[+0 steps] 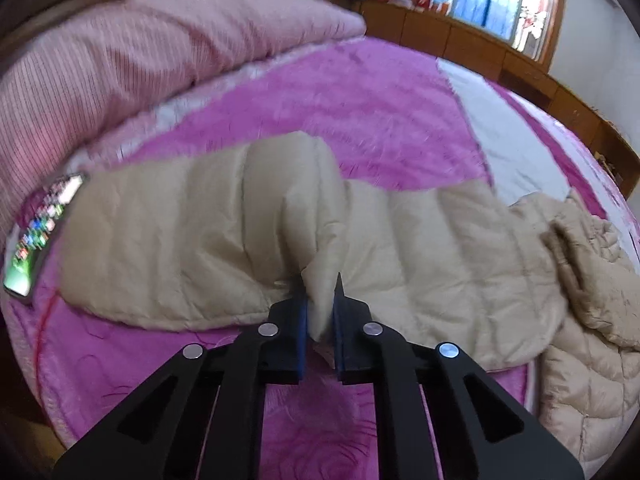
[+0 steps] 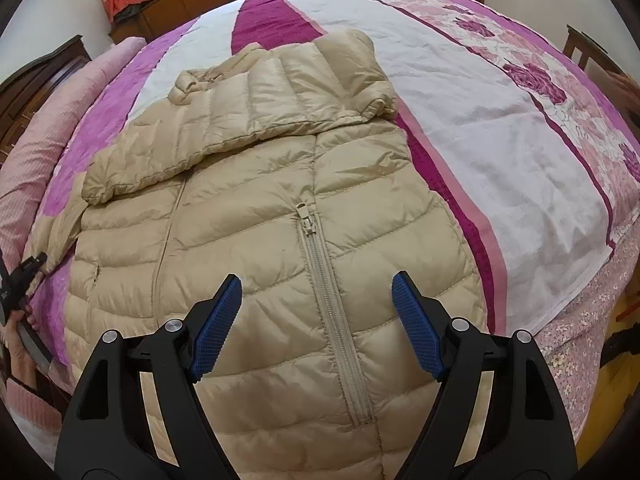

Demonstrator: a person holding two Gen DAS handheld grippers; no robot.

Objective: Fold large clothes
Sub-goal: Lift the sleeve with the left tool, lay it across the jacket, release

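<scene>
Beige jacket [image 2: 280,240] spread on bed [image 2: 500,120]; sleeve [image 1: 224,232] pinched in closed left gripper [image 1: 320,300]; right gripper [image 2: 316,300] held open above zipper [image 2: 332,300], 12 o'clock

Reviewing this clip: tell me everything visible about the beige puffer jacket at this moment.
The beige puffer jacket is quilted and slightly shiny, lying front up on the pink bedspread, its zipper closed partway up. One sleeve is folded across the chest. The other sleeve stretches out sideways; the left gripper is shut on a pinch of its fabric. The right gripper is open above the lower front.
</scene>
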